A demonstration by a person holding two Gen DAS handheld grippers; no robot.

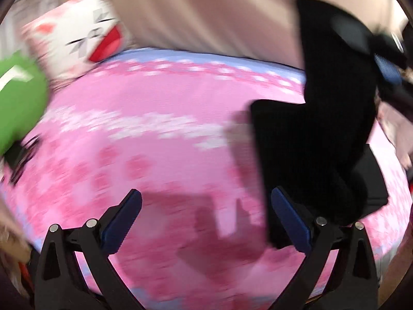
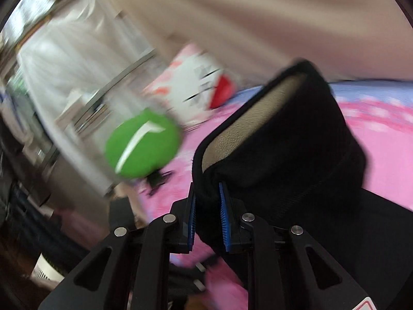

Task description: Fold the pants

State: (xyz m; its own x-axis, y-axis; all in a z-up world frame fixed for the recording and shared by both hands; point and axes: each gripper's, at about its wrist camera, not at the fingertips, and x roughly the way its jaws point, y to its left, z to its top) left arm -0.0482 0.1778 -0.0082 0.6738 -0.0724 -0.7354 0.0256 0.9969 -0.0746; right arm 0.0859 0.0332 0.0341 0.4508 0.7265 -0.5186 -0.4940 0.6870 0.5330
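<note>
The black pants [image 1: 317, 139] hang in the air at the right of the left wrist view, above a pink flowered bedspread [image 1: 160, 144]. My left gripper [image 1: 206, 217] is open and empty, its right finger just beside the hanging cloth. My right gripper [image 2: 207, 214] is shut on the waistband of the pants [image 2: 289, 155], whose beige lining shows in the open waist. The right gripper also shows at the upper right of the left wrist view [image 1: 387, 69], holding the cloth up. Both views are blurred by motion.
A white and pink cat-face pillow [image 1: 85, 38] and a green round cushion [image 1: 18, 100] lie at the bed's far left. A beige curtain [image 1: 206, 13] hangs behind the bed. White shelves and a curtain [image 2: 64, 77] stand left of the bed.
</note>
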